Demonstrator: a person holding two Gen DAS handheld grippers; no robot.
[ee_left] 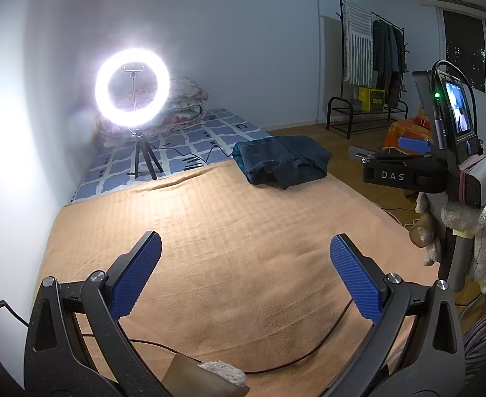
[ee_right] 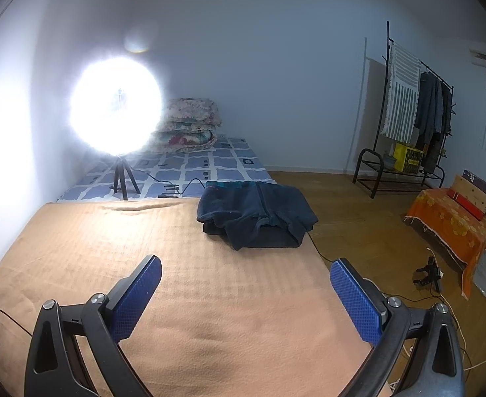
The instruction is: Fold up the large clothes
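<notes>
Both of my grippers hover over the tan blanket (ee_right: pixel 183 264) with nothing between their fingers. My left gripper (ee_left: pixel 245 248) has its blue pads spread wide apart, and so does my right gripper (ee_right: pixel 245 274); neither touches any cloth.

Between the pads and the dark blue garment (ee_right: pixel 259 215) lies a broad stretch of bare blanket. That garment sits folded in a bundle at the far right corner of the blanket, right at its right-hand edge, with a loose flap drooping toward me. Its far side reaches the seam where the tan blanket meets the blue checked sheet (ee_right: pixel 223 165).

Along the left, the blanket runs close to the white wall. On the right its edge drops to the wooden floor (ee_right: pixel 358 225), where a thin cable trails away from the corner beside the garment. In the left wrist view another black cable (ee_left: pixel 309 354) loops across the near part of the blanket.

Beyond the seam, a ring light (ee_left: pixel 132 87) on a small tripod stands on the checked sheet, in front of stacked floral quilts (ee_right: pixel 190 125) against the far wall. A clothes rack (ee_right: pixel 415 115) stands well off to the right, and an orange-covered low table (ee_right: pixel 451 225) sits on the floor nearer me.
</notes>
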